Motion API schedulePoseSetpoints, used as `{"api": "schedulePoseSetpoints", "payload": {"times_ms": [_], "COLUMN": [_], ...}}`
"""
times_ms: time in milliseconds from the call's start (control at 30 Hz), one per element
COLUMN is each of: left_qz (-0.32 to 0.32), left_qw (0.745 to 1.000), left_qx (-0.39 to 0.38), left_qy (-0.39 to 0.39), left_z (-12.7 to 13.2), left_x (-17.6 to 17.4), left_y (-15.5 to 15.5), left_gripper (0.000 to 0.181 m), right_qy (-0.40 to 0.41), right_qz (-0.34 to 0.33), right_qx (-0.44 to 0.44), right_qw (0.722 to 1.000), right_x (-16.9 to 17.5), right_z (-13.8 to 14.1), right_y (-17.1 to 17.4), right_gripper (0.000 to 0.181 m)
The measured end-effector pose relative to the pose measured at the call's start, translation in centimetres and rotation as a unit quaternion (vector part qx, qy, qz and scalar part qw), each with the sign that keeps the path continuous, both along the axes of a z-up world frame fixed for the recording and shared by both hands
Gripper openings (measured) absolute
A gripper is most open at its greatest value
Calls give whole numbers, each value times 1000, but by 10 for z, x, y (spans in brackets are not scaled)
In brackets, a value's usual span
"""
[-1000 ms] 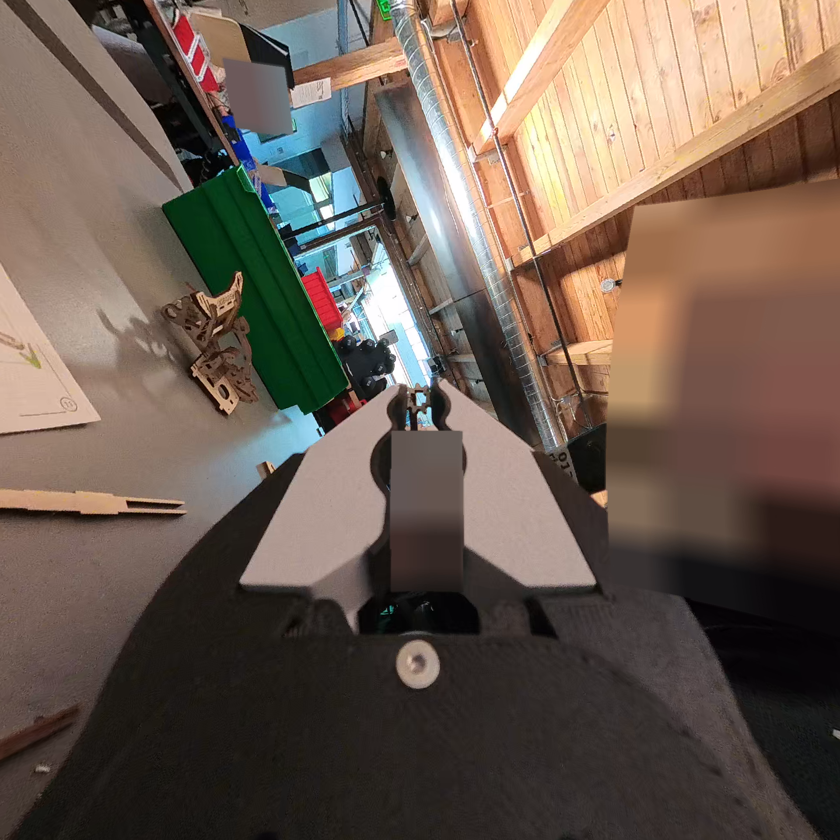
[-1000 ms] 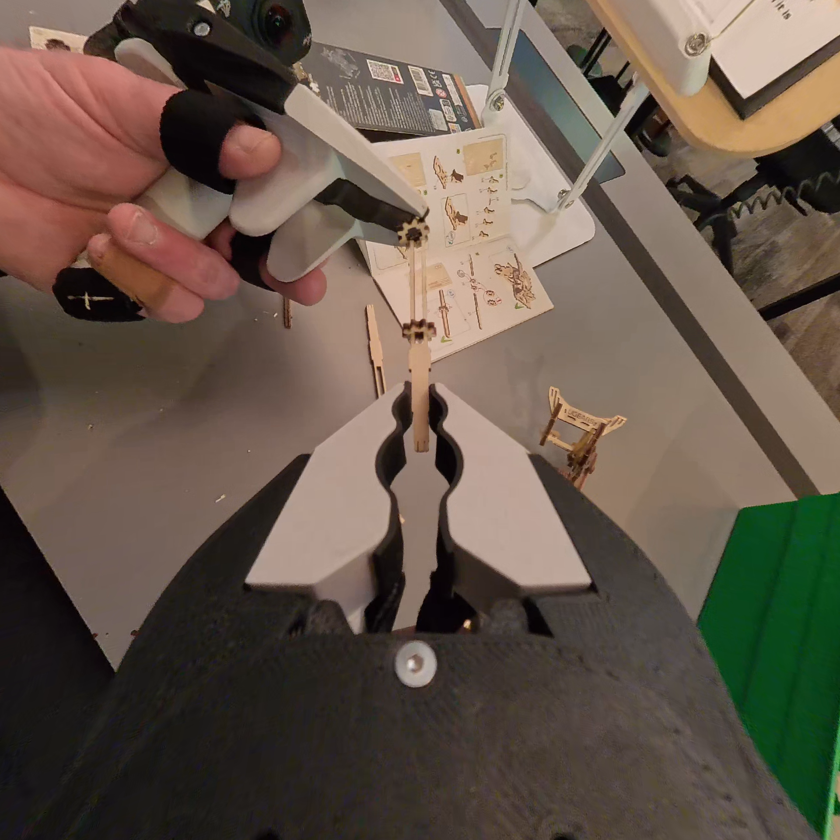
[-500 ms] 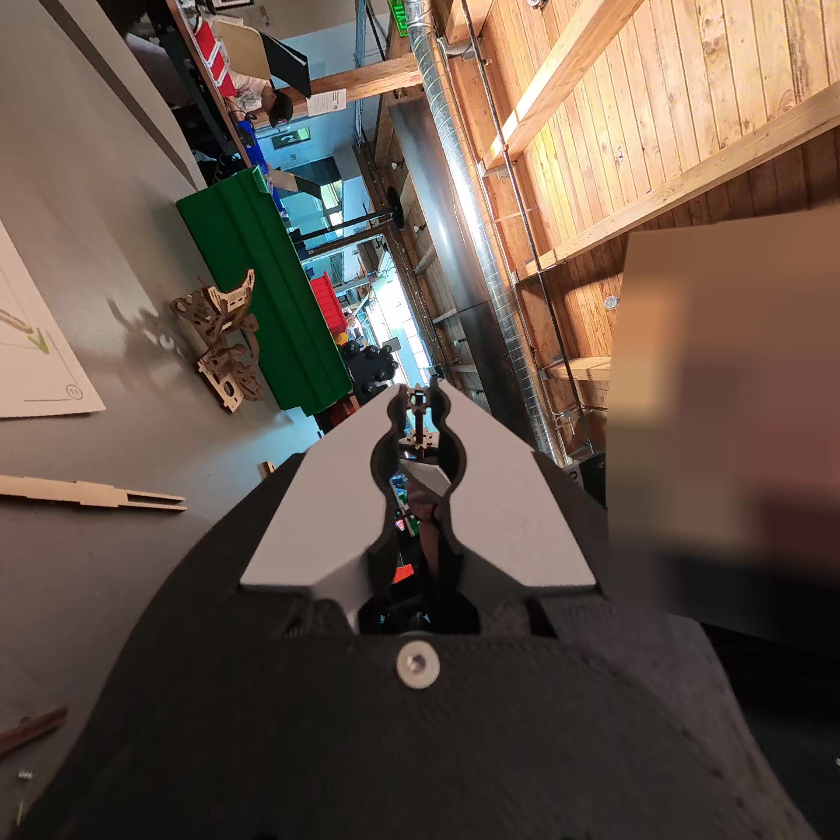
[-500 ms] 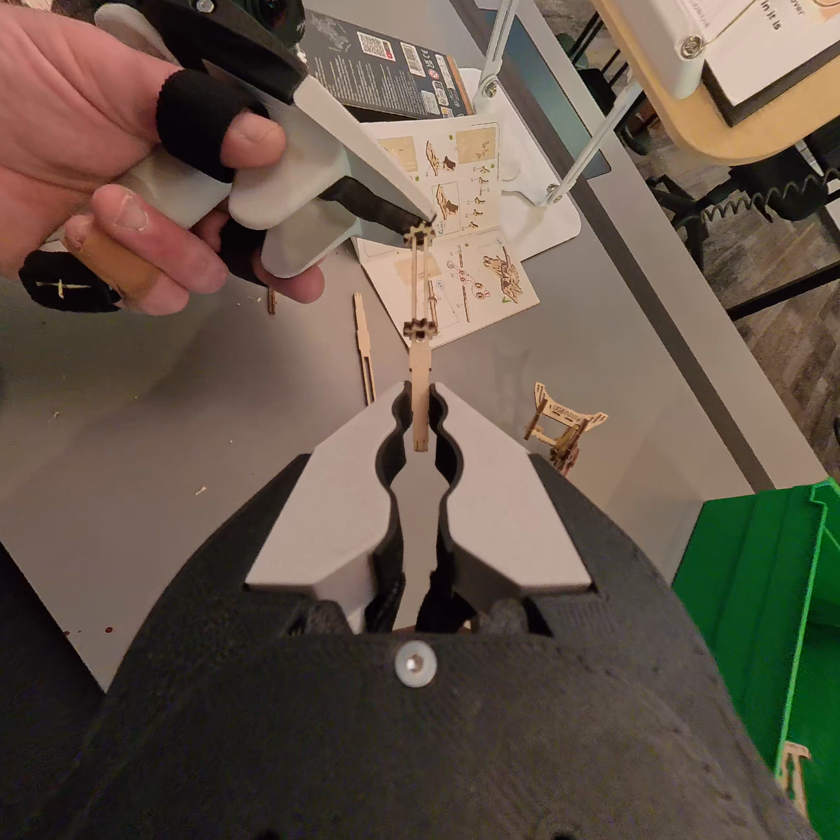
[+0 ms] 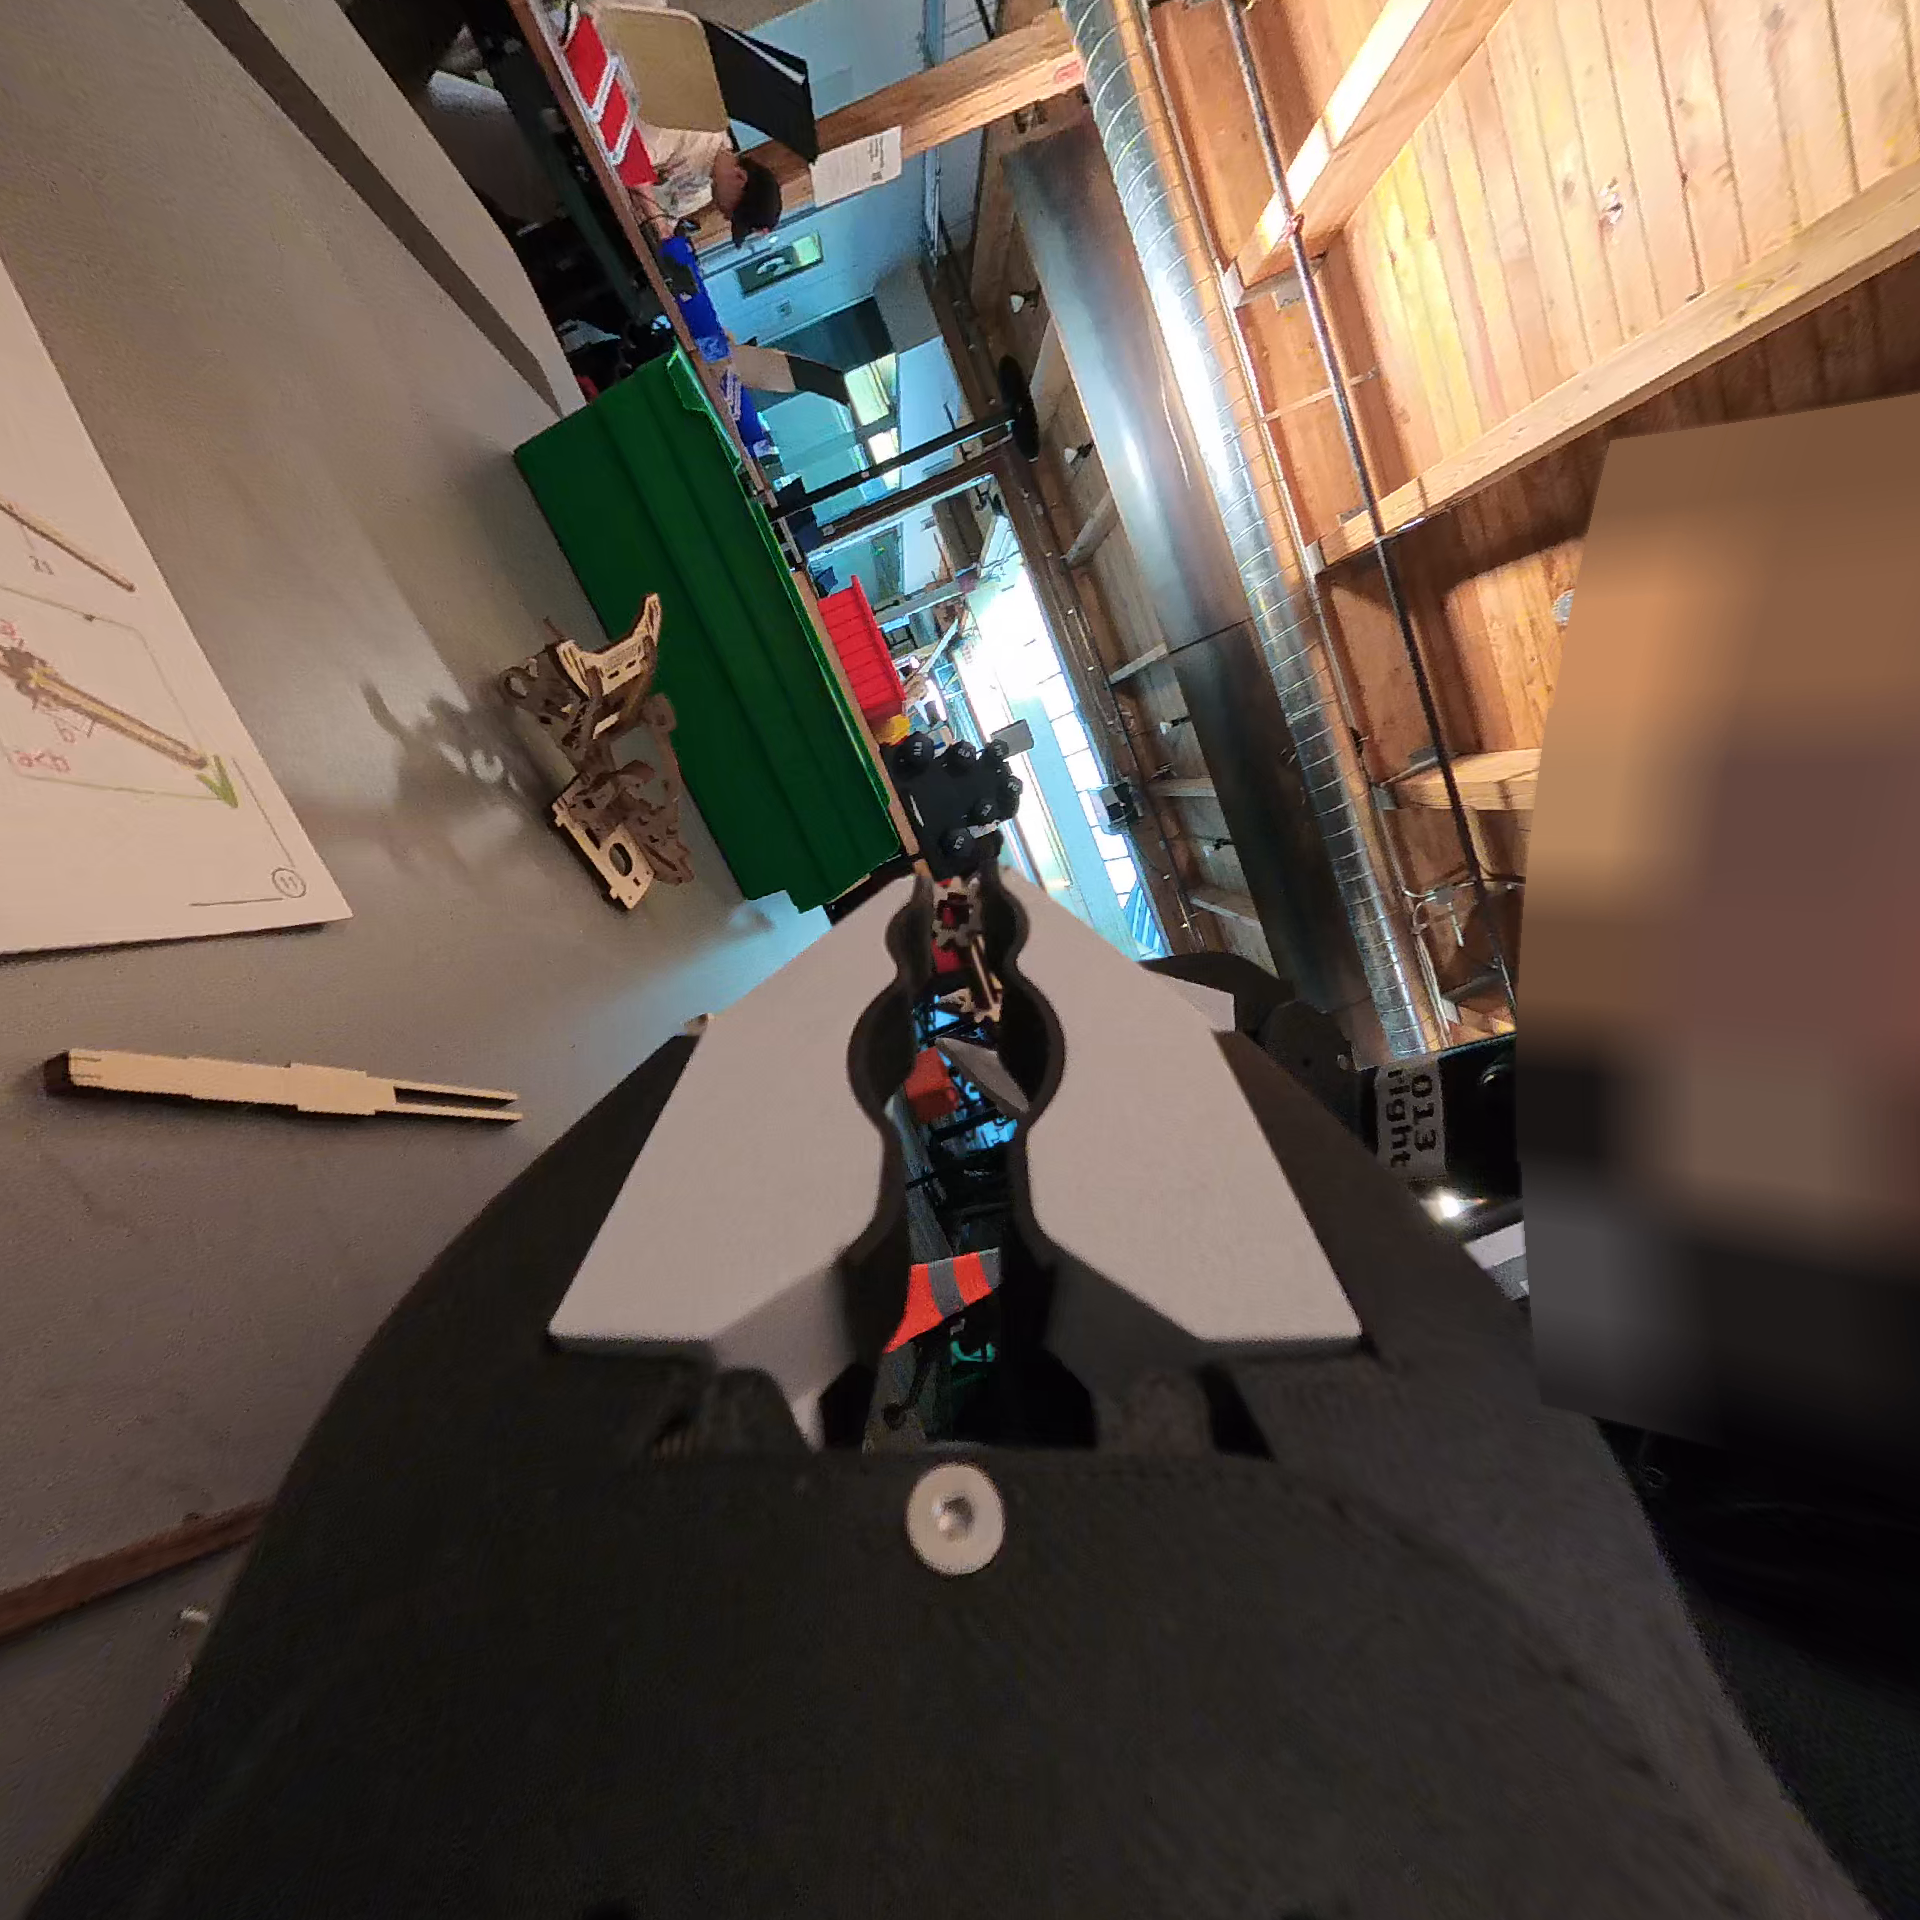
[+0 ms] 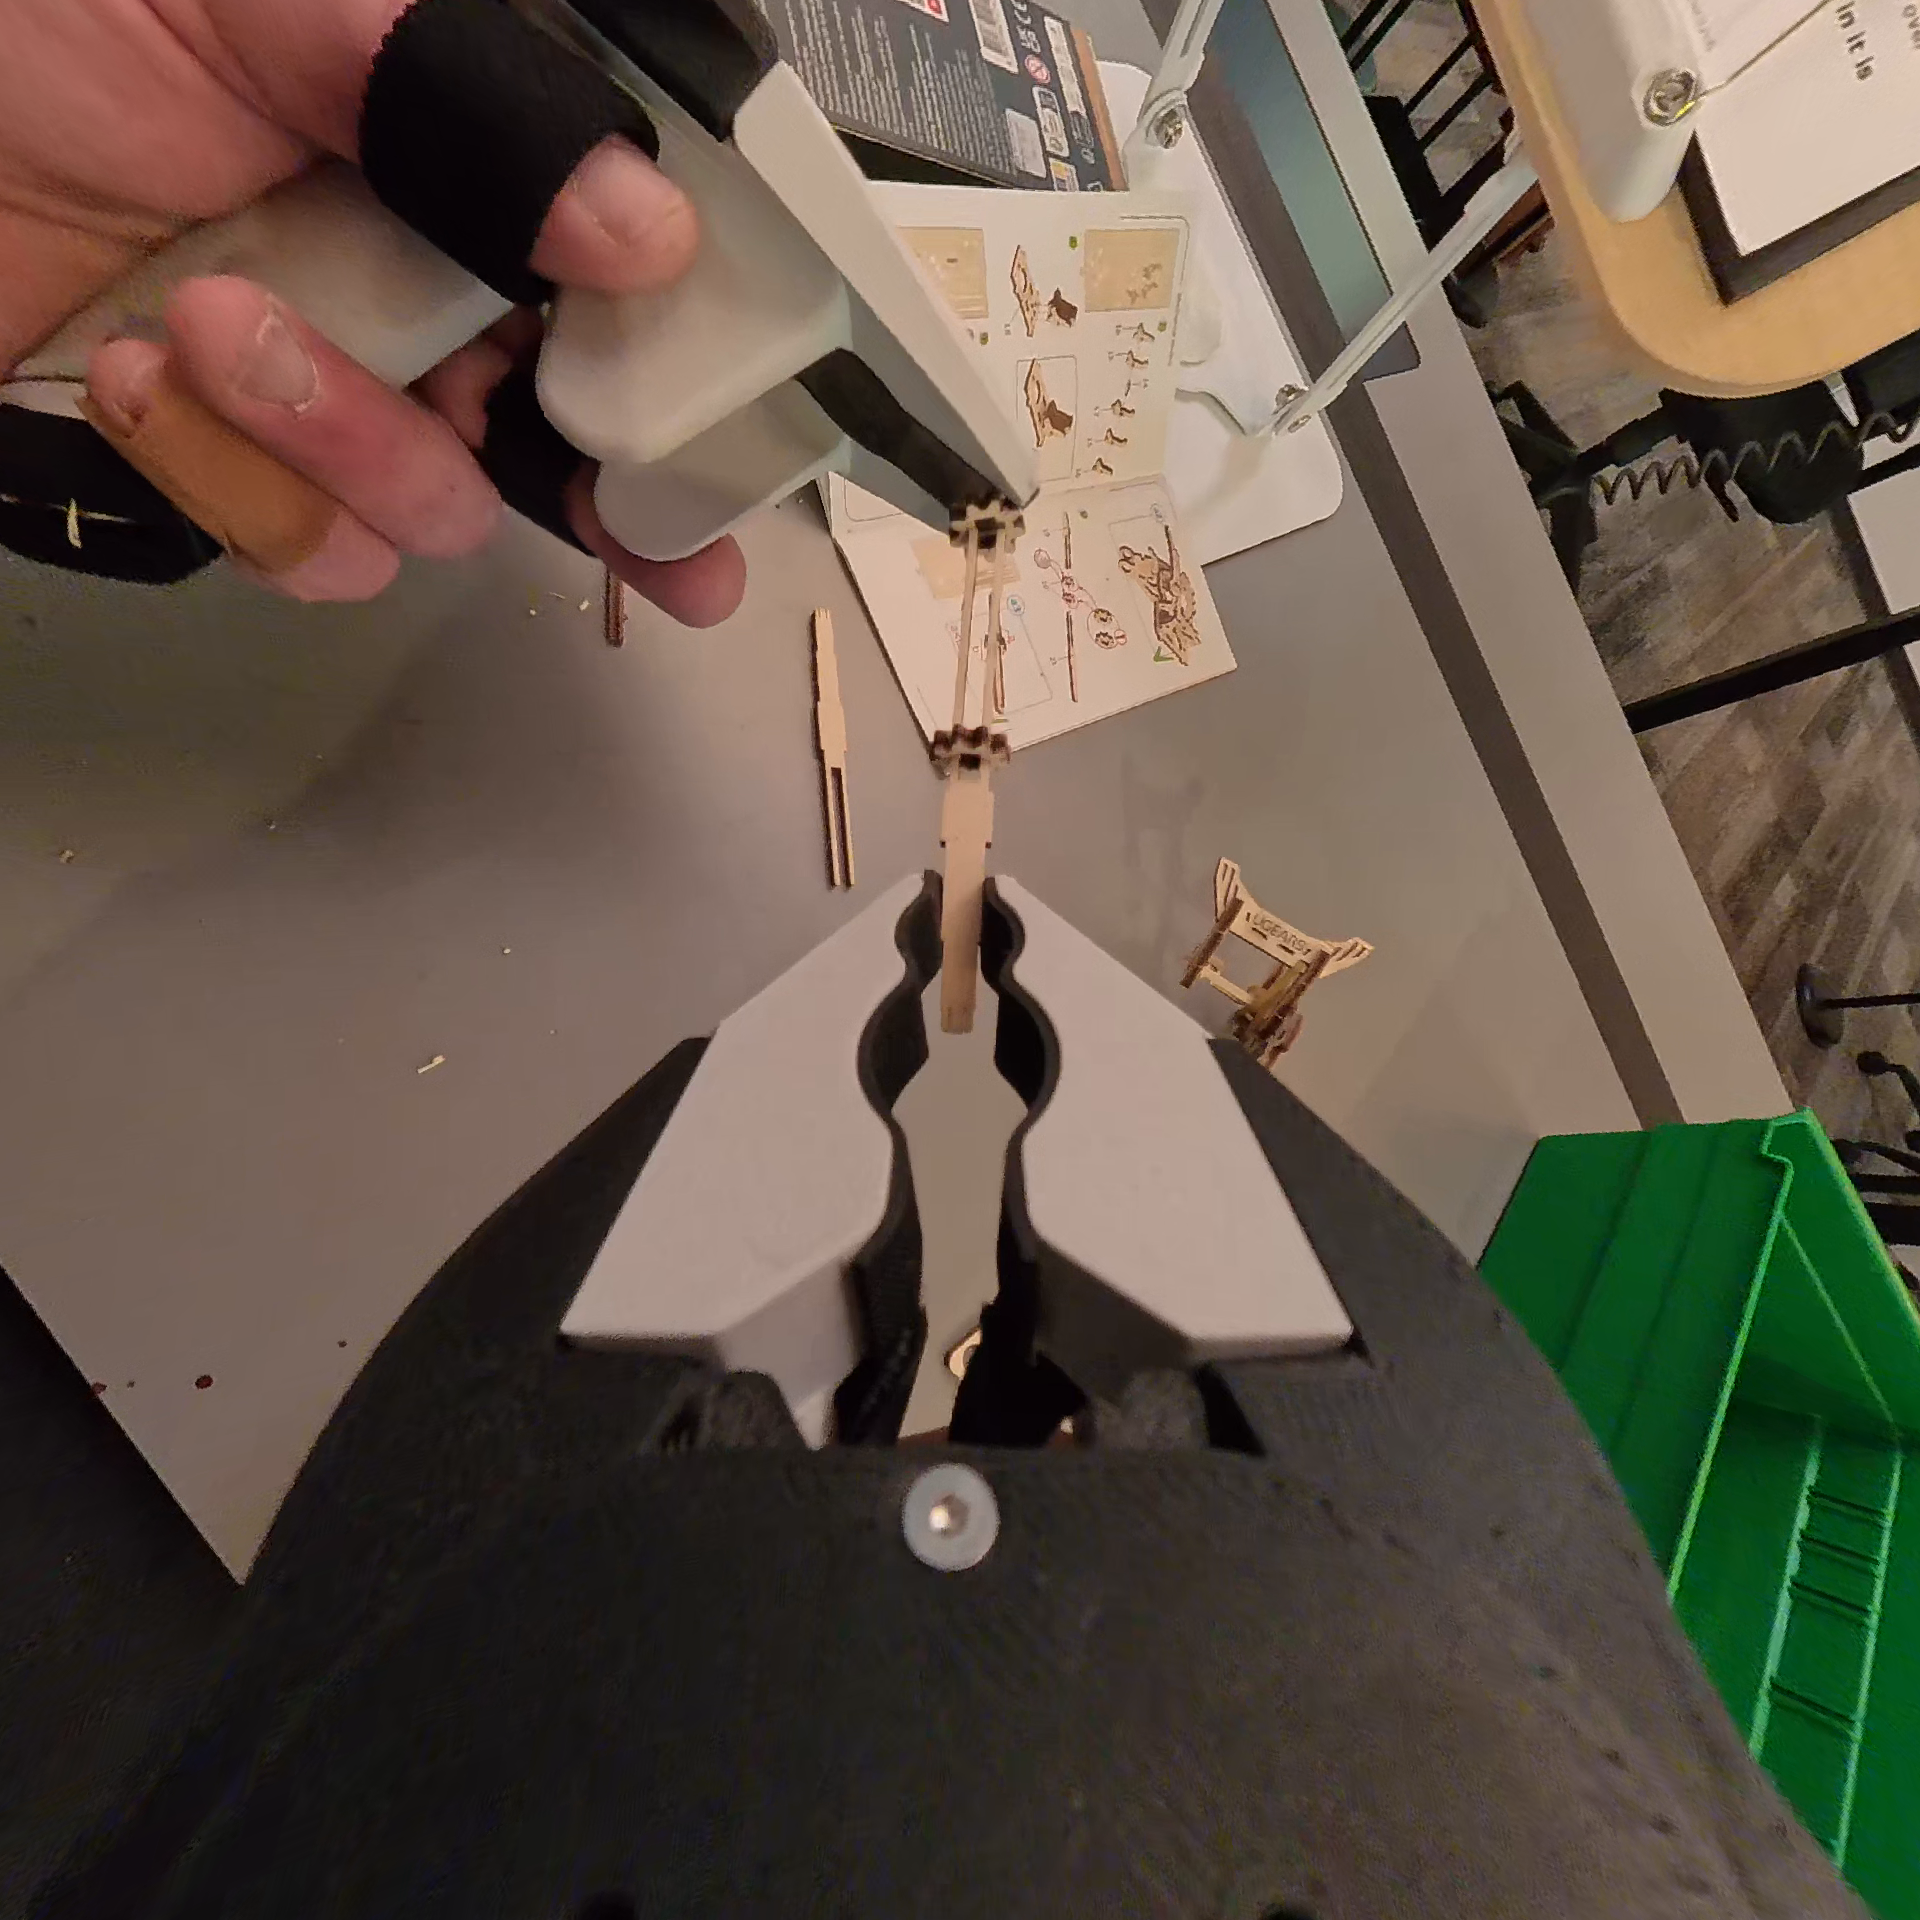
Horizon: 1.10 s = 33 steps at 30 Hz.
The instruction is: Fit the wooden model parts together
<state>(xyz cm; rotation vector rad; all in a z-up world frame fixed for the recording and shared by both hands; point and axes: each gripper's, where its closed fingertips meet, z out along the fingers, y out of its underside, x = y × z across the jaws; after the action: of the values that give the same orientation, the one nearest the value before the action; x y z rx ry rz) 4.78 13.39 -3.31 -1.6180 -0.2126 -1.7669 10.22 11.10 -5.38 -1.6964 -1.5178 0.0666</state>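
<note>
My right gripper [image 6: 958, 894] is shut on a flat wooden stick [image 6: 961, 914] that points forward above the grey table [image 6: 312, 935]. A small wooden gear [image 6: 968, 750] sits on the stick just past my fingertips. Two thin prongs run on from it to a second small gear [image 6: 985, 516]. My left gripper [image 6: 992, 497], held by a hand [image 6: 260, 343], is shut on that second gear. In the left wrist view the left gripper [image 5: 956, 896] pinches the gear [image 5: 958, 923] at its tips, and the stick runs away behind it.
A loose slotted wooden stick [image 6: 834, 748] [image 5: 281, 1086] lies on the table. A part-built wooden model [image 6: 1268, 966] [image 5: 613, 748] stands beside a green bin [image 6: 1714, 1455] [image 5: 707, 644]. An instruction sheet [image 6: 1049, 468] [image 5: 104, 727], a dark box [image 6: 956, 94] and a white stand base [image 6: 1247, 436] lie farther off. The tips of one gripper are about 7 cm away from the tips of the other.
Both grippers keep their hold on the stick and gear. The pair has turned slightly, so the green bin and the wooden model have shifted in both views.
</note>
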Motion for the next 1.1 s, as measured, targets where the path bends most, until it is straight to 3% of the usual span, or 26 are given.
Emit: {"api": "schedulePoseSetpoints", "payload": {"times_ms": [267,567,1100], "left_qz": [5,18,-2], "left_qw": [1000,998,994], "left_qx": [-13,-57,-57], "left_qy": [28,5,89], "left_z": [-5,-11,-22], "left_x": [1,1,1], "left_y": [1,4,-6], "left_gripper": [7,7,7], "right_qy": [-13,-24,-30], "right_qz": [6,3,13], "right_qx": [2,8,-15], "right_qw": [1000,1000,999], "right_x": [0,0,1], "right_z": [-4,-6,-14], "right_y": [-1,0,-3], "right_gripper": [5,5,4]}}
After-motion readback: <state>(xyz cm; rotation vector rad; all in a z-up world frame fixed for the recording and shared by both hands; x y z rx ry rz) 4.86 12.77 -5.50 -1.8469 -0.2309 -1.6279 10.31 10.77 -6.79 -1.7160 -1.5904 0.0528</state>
